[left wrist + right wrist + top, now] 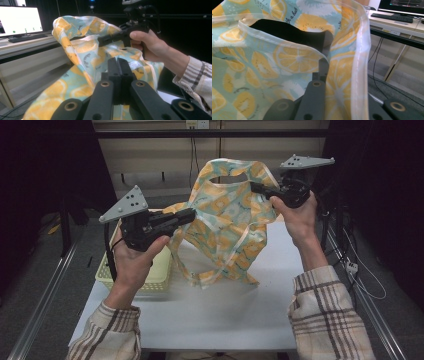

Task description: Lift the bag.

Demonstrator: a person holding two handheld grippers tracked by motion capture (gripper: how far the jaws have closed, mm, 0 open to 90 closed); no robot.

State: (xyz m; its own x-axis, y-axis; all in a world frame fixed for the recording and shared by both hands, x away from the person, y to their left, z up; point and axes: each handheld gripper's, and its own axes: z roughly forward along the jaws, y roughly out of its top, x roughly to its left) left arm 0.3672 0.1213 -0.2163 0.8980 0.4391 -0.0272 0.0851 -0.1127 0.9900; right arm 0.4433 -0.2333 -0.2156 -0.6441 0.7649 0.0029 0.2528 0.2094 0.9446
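A light sleeveless garment printed with orange and lemon slices hangs spread above the white table, its lower hem trailing on the tabletop. My left gripper is shut on its left edge. Higher up, my right gripper is shut on a shoulder strap by the neck opening. In the left gripper view the black jaws are pressed together against the cloth, with the other hand and its gripper beyond. In the right gripper view the fabric drapes over my jaws and hides one of them.
A pale yellow plastic basket stands at the table's left edge, under my left hand. Metal rails run along both sides of the table. A monitor and keyboard sit on a side desk. Cables hang at the right.
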